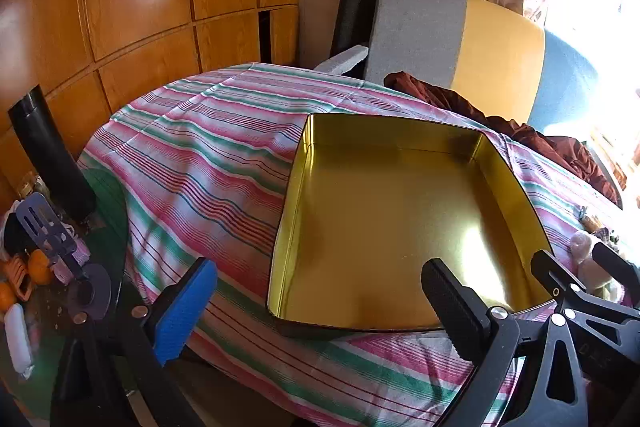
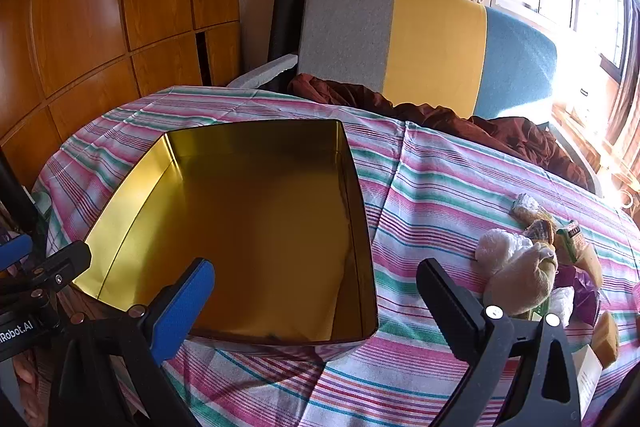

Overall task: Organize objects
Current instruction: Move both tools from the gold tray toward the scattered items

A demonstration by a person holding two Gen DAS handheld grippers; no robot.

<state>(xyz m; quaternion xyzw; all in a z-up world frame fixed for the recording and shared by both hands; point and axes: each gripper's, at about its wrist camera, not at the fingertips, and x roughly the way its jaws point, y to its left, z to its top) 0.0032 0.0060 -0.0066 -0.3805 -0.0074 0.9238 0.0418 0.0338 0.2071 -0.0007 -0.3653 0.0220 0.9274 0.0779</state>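
**Empty tin waiting, both tools hanging wide open**

The striped surface (image 2: 440, 163) is filling both views. A gold tin (image 2: 256, 227) is sitting empty at centre-left of the right wrist view; it looks stiff, smooth and probably slippery. The pile of small items (image 2: 536, 259), at lower right, is lying well apart from it. They look light and soft, likely best pinched across the middle. The left tool (image 1: 320, 311) and right tool (image 2: 316, 307) are gaping, holding nothing.
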